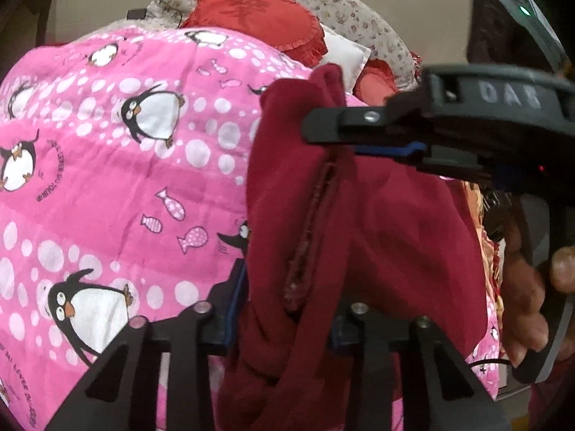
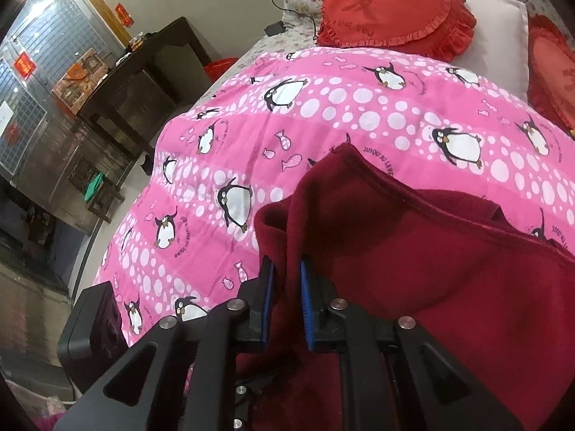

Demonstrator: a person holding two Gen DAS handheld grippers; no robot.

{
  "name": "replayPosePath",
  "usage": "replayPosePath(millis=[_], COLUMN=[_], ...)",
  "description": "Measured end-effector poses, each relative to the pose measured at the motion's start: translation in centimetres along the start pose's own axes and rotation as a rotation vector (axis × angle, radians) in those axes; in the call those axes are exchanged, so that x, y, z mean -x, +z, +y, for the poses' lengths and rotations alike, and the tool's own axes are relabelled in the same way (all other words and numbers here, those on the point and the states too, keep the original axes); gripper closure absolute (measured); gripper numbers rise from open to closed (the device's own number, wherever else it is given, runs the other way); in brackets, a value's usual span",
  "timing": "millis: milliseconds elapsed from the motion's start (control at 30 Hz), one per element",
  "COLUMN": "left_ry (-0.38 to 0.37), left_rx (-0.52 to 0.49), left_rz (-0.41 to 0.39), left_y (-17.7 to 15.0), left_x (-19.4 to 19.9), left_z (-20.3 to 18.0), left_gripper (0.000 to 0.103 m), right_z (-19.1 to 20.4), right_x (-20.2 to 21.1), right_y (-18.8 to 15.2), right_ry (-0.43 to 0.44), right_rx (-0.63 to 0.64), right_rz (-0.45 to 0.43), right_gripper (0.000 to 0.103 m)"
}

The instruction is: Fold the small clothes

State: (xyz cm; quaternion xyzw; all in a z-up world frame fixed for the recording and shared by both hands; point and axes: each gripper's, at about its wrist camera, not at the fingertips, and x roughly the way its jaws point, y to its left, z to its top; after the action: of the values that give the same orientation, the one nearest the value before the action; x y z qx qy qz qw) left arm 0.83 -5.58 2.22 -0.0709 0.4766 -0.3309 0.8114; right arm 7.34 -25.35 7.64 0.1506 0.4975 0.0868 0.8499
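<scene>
Over penguin quilt [image 2: 359, 115]: both grippers pinch maroon fleece [image 2: 431, 251]

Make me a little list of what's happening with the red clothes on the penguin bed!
garment: dark red fleece garment, bunched, lifted
left gripper: shut on the garment's bunched fabric
right gripper: shut on a fold of the garment
surface: pink penguin blanket over the bed
behind: red heart cushion, white pillow
fold status: not yet folded flat

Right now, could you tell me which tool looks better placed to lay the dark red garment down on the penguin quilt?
Probably the right tool: it grips the garment by its edge with bare penguin quilt ahead, whereas the left tool is buried in bunched cloth.
</scene>
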Motion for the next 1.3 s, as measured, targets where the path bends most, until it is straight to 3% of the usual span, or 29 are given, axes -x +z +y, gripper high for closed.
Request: replayPosePath(millis=[33,167,233,433,733,900,967,1033,1067,1133,1300], left_ry=[0.003,-0.004,0.001,0.012,0.034,0.023,0.015,0.001,-0.001,0.005,0.012], left_rx=[-0.004,-0.003,-0.015,-0.03,-0.027,-0.022,-0.024,-0.021,-0.023,-0.038,-0.163], left_rz=[-0.009,-0.038,-0.045,-0.051,-0.051,-0.046,-0.046,-0.041,-0.04,-0.03,-0.016], left_y=[-0.1,-0.2,-0.3,-0.2,-0.5,-0.8,-0.9,-1.3,-1.5,-1.9,-2.1], left_x=[0.2,1.2,1.5,1.9,2.4,2.7,3.1,3.3,3.5,3.6,4.5], left_z=[-0.3,-1.0,-1.4,-2.0,-2.9,-2.9,-2.9,-2.9,-3.1,-3.5,-7.4], left_gripper=[0.07,0.073,0.073,0.073,0.075,0.074,0.072,0.065,0.058,0.057,0.068], right_z=[0.0,0.8,1.2,2.0,3.5,2.9,2.0,0.9,0.1,-1.2,-3.2], right_x=[0.0,0.2,0.0,-1.3,-4.9,-5.2,-4.4,-3.2,-2.3,-0.6,2.7], right_y=[0.0,0.2,0.4,1.1,0.9,0.4,0.1,-0.3,-0.6,-1.1,-1.9], right_ry=[0.004,-0.037,-0.068,-0.069,-0.149,-0.15,-0.136,-0.085,-0.051,-0.001,0.071], right_rx=[-0.008,-0.021,-0.01,-0.002,0.112,0.142,0.129,0.099,0.076,0.028,-0.026], right_rz=[0.006,0.01,0.013,0.023,0.106,0.123,0.103,0.08,0.055,0.02,-0.025], right_gripper=[0.103,0.072,0.064,0.061,0.057,0.061,0.09,0.103,0.103,0.103,0.103])
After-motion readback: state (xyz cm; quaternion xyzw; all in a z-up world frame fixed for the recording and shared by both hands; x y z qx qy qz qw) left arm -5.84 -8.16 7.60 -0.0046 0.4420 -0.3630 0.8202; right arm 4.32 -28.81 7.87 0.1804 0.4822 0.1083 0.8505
